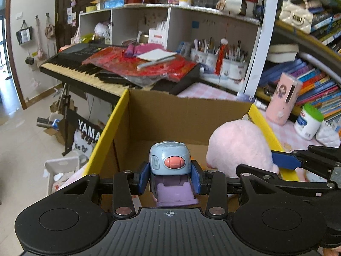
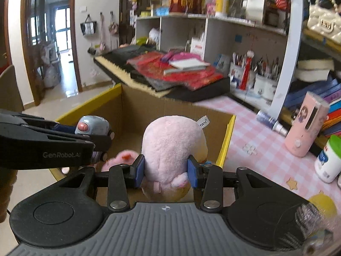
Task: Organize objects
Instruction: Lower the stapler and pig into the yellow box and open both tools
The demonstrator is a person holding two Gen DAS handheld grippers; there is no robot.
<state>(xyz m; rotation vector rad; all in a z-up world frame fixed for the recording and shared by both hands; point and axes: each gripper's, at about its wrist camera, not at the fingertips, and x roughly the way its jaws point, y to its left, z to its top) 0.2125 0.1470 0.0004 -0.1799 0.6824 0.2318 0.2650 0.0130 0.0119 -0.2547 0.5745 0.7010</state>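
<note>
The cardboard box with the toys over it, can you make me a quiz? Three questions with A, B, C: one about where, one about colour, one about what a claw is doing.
1. Where is the pink plush toy?
A. on the keyboard
B. over the cardboard box
C. on the floor

2. What colour is the box's top edge?
A. yellow
B. green
C. white

3. What is the left claw doing?
A. hanging open
B. gripping the blue toy car
C. pressing piano keys

Answers:
1 B, the right claw holds it above the box opening.
2 A, the rim is yellow.
3 B, both pads squeeze the car's sides.
</note>
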